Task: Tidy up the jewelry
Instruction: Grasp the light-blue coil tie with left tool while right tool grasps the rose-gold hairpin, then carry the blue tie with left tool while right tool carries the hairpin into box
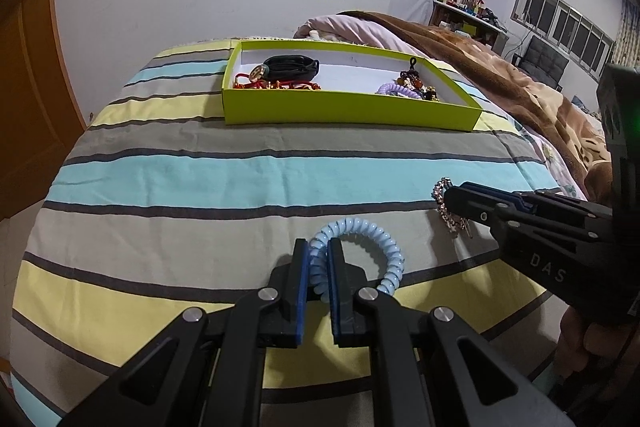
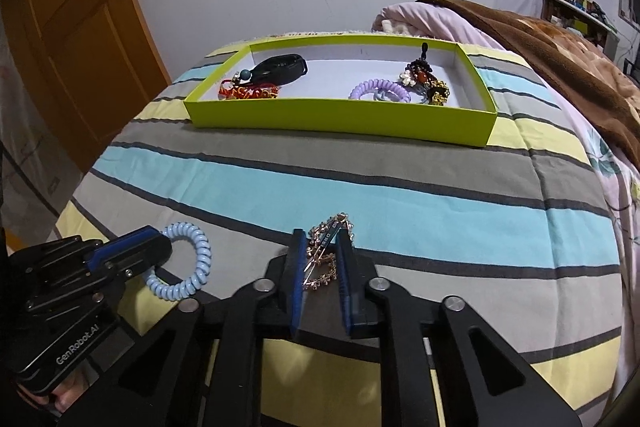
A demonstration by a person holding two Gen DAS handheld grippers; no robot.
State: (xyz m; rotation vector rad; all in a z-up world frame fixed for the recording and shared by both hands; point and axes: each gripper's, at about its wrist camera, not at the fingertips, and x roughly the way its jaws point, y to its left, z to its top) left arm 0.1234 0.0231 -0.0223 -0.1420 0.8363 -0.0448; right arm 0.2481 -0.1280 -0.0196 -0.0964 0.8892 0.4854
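Observation:
My left gripper (image 1: 319, 247) is shut on a light blue spiral hair tie (image 1: 372, 247), low over the striped bedspread; it also shows in the right wrist view (image 2: 188, 263). My right gripper (image 2: 322, 239) is shut on a gold heart-shaped hair clip (image 2: 324, 259), seen from the left wrist view as the clip (image 1: 444, 203) at the right gripper's tips (image 1: 450, 197). A lime green tray (image 2: 340, 115) lies farther back and holds a black band (image 2: 280, 67), red and gold pieces (image 2: 248, 93), a purple spiral tie (image 2: 380, 89) and a beaded charm (image 2: 424, 77).
The striped bedspread (image 1: 240, 167) covers the bed. A brown blanket (image 1: 500, 75) and pink quilt (image 2: 432, 15) lie at the right. A wooden door (image 2: 72, 27) stands at the left. A shelf with bottles (image 1: 464, 3) is far right.

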